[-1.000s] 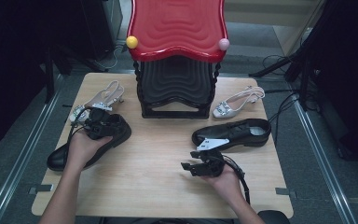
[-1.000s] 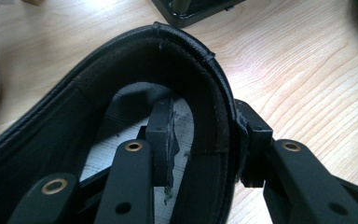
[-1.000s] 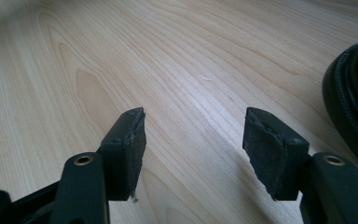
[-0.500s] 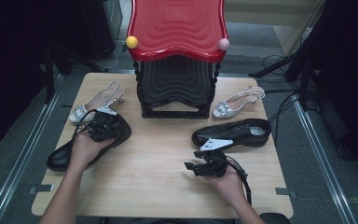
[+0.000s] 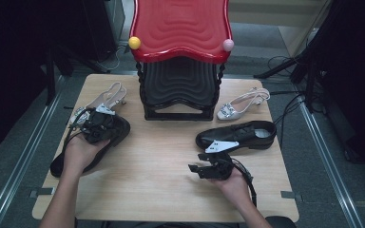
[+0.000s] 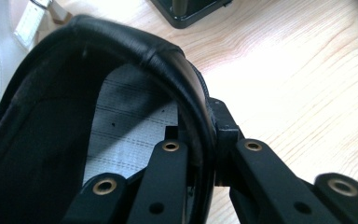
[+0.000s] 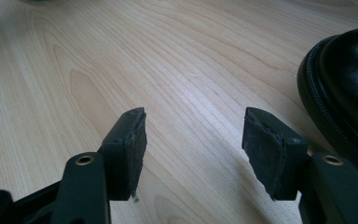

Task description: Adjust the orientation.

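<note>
Left hand-held gripper just closed, pinching collar rim of black shoe, left side of surface. Right hand-held gripper wide apart, holding nothing. Shoe looks bendy, bit heavy, shiny; rim best spot to grab.

Toe end of left black shoe covered by left hand and left gripper in high view; in left gripper view cut off at left and bottom edges, inner pad hidden behind collar. White sandal partly masked by gripper; at top left of left gripper view cropped to strap. Right black shoe cropped at right edge of right gripper view, toe alone visible. Lower shelf of red and black rack in shadow, detail unreadable. Both forearms cut off at bottom edge.
</note>
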The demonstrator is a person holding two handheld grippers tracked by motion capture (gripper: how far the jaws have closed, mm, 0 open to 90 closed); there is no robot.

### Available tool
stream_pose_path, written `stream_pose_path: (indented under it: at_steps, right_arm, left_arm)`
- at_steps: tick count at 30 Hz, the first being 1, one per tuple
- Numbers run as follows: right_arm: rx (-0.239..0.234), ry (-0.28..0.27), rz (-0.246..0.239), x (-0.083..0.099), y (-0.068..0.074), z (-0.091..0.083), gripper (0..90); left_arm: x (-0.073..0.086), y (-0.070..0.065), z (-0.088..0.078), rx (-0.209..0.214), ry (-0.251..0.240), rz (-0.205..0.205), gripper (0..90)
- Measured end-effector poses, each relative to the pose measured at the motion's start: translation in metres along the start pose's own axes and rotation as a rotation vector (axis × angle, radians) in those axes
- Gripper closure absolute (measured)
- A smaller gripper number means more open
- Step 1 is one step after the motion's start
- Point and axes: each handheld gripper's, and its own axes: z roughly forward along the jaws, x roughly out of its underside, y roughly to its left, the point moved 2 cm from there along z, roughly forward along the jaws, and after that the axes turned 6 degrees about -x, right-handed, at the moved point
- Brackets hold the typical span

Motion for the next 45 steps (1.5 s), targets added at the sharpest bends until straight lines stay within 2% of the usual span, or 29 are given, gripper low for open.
stream_pose_path:
  at_steps: [3,6,10,12,14,18,25,28,30,34,36,38,41,43,45]
  right_arm:
    - [-0.004,0.000,0.000,0.000,0.001,0.001,41.3]
    - [-0.020,-0.008,0.005,-0.002,0.001,0.001,41.7]
    - [-0.028,-0.012,-0.002,-0.005,0.001,0.002,41.8]
    - [-0.035,-0.014,-0.007,-0.007,0.002,0.003,41.8]
    - [-0.038,-0.014,-0.014,-0.009,0.003,0.003,41.8]
    - [-0.050,-0.013,-0.019,-0.013,0.003,0.005,41.9]
    - [-0.069,-0.014,-0.020,-0.016,0.002,0.010,42.5]
    - [-0.075,-0.011,-0.027,-0.017,0.003,0.012,42.7]
    - [-0.078,-0.008,-0.029,-0.017,0.003,0.013,42.7]
    - [-0.073,-0.009,-0.026,-0.016,0.003,0.013,42.7]
    - [-0.071,-0.008,-0.024,-0.016,0.003,0.012,42.7]
    - [-0.068,-0.005,-0.022,-0.016,0.002,0.012,42.6]
    - [-0.065,-0.006,-0.022,-0.016,0.003,0.011,42.6]
    - [-0.063,-0.007,-0.022,-0.015,0.003,0.011,42.6]
    - [-0.061,-0.007,-0.023,-0.015,0.002,0.010,42.6]
  left_arm:
    - [-0.008,-0.015,-0.005,0.030,-0.011,0.012,86.6]
    - [-0.016,-0.033,-0.009,0.083,-0.009,0.021,86.6]
    - [-0.025,-0.053,-0.008,0.142,0.007,0.053,86.5]
    - [-0.031,-0.061,-0.005,0.136,0.022,0.067,86.6]
    - [-0.037,-0.068,0.000,0.142,0.030,0.060,86.6]
    - [-0.046,-0.084,0.012,0.143,0.072,0.073,86.6]
    - [-0.060,-0.108,0.030,0.164,0.099,0.091,86.5]
    - [-0.062,-0.113,0.044,0.162,0.121,0.095,86.4]
    - [-0.061,-0.116,0.053,0.162,0.123,0.082,86.2]
    - [-0.060,-0.116,0.060,0.162,0.117,0.077,85.4]
    - [-0.061,-0.115,0.060,0.183,0.111,0.057,83.8]
    - [-0.060,-0.115,0.060,0.184,0.100,0.051,82.2]
    - [-0.061,-0.115,0.058,0.207,0.069,0.038,79.1]
    - [-0.062,-0.113,0.052,0.186,0.037,0.054,78.2]
    - [-0.063,-0.110,0.045,0.185,0.021,0.055,75.1]
